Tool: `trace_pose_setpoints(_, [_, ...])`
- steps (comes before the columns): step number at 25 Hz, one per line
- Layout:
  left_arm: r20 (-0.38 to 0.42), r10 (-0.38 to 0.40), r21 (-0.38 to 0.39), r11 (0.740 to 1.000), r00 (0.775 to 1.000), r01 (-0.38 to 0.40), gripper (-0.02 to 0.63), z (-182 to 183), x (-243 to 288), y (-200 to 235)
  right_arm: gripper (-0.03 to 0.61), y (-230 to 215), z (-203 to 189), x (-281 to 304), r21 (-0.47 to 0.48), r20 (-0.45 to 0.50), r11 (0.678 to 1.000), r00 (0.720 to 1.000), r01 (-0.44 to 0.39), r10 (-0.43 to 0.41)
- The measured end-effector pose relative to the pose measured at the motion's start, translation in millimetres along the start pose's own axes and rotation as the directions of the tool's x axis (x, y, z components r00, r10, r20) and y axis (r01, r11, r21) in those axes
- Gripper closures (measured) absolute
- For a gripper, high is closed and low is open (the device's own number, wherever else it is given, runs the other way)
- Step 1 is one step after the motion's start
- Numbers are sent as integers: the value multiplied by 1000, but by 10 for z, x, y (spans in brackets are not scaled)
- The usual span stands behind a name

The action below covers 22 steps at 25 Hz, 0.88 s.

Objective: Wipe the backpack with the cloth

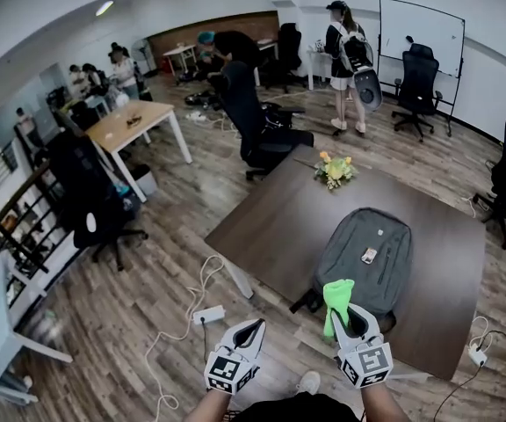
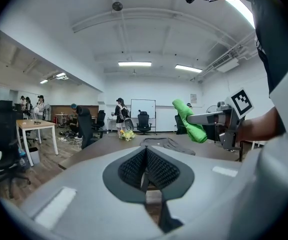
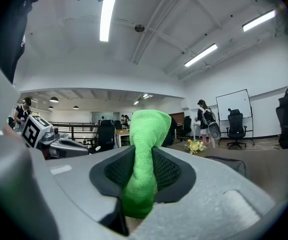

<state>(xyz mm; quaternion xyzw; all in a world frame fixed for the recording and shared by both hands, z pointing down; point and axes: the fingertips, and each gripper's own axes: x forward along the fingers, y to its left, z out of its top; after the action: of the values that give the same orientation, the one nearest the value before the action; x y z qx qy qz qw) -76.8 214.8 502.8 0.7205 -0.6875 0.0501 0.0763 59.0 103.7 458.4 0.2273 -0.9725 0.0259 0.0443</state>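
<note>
Right gripper [image 3: 144, 176] jaws clamped on green cloth [image 3: 146, 144], bunched upright so free end leads for wiping. Backpack [image 1: 367, 258] flat on table [image 1: 262, 227], 12 o'clock of right gripper, not yet touched. Left gripper [image 2: 146, 165] jaws together, empty, idle at backpack's 7 o'clock.

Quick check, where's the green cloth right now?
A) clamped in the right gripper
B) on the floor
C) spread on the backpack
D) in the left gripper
A: the right gripper has its jaws shut on the green cloth; the left gripper is shut, empty.
</note>
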Motion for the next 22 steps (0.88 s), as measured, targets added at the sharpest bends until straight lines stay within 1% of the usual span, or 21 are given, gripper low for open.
trace_pose_setpoints(4, [-7,-34,-7,999,999,34,594,31,467,-53,479,-480,-78,50,28,-16,999,999,46,-46])
trace_pose_setpoints(6, [-4,-48,-2,999,999,48,594,69,670,-61,479,-643,-72,80,24,-17,998,998,54,-54])
trace_pose_setpoints(10, [-1,-77,13,997,997,77,594,172,987,-158,479,-841,-38,68,-5,-19,999,998,53,-53])
trace_pose_setpoints(13, [-5,-81,32,996,997,81,595,216,1151,-175,479,-973,-72,96,14,-29,998,998,62,-61])
trace_pose_setpoints(16, [2,-98,16,995,995,98,594,221,1330,-144,479,-1107,-109,131,22,-39,996,996,83,-82])
trace_pose_setpoints(19, [-10,-123,10,992,992,124,594,191,1544,-82,479,-1243,-118,206,22,-46,994,993,110,-109])
trace_pose_setpoints(22, [-13,-165,6,986,986,165,594,234,1844,15,479,-1411,-108,359,21,-53,988,987,151,-149])
